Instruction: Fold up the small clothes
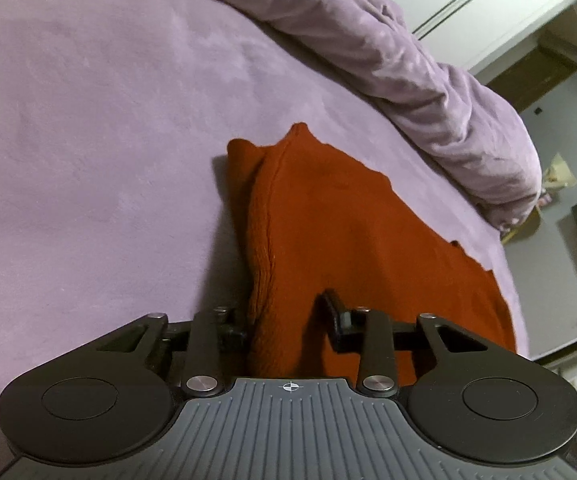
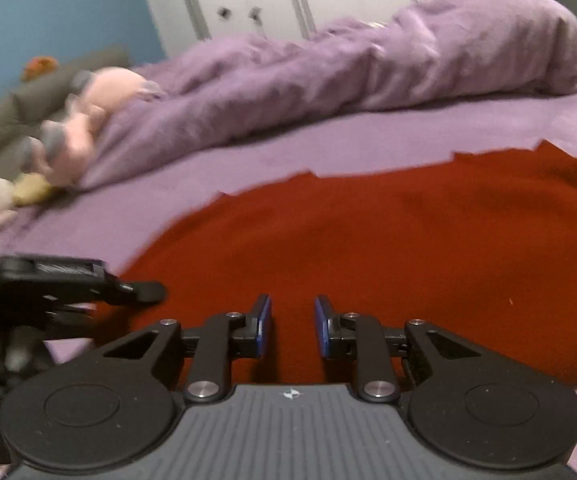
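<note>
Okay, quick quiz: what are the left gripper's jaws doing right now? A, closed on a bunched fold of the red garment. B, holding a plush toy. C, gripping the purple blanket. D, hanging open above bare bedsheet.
A: in the left wrist view the left gripper has a bunched fold of the red garment pinched between its jaws, lifted off the purple bedsheet.

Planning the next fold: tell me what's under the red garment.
The red garment lies spread on the purple bedsheet, which shows all around it. The left tongs bunch up one edge. Anything directly beneath the cloth is hidden.
</note>
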### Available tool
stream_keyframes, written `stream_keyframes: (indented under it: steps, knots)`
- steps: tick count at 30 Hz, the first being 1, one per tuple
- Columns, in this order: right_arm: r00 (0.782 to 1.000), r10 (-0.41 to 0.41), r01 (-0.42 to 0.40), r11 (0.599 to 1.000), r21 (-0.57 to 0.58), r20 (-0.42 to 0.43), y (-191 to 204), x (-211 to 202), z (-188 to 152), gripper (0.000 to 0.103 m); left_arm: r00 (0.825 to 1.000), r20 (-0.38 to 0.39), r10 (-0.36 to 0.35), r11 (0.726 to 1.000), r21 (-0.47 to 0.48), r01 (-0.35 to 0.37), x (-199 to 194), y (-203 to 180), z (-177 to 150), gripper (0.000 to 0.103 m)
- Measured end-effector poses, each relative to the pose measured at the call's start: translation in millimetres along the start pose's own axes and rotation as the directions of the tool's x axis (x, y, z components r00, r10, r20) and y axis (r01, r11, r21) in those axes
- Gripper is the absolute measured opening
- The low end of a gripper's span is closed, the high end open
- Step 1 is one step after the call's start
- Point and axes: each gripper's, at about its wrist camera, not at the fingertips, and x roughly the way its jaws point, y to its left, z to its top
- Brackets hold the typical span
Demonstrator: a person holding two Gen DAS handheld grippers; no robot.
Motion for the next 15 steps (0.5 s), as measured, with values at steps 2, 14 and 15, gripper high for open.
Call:
stream_keyframes:
  steps: [2,14,15]
  knots:
    - [1.0,-0.007,0.007,1.0,0.0,-0.013,-1,3,-10,0.023,1.0,-0.003,-0.029,0.999,-0.029,0.029,4,5,2,0.027]
    - [0.999,0.027,-0.028,0.999,-0.041,-0.023,16,9,-22,0.014,0.996,0.021,-0.083,0.992,-0.091,0.084,-2,7,6,0.018]
    - [0.999,0.031,-0.033,0.998,-0.048,-0.036,16,13,-24,0.014,0.996,0.019,-0.086,0.99,-0.106,0.088,-3,8,6,0.018]
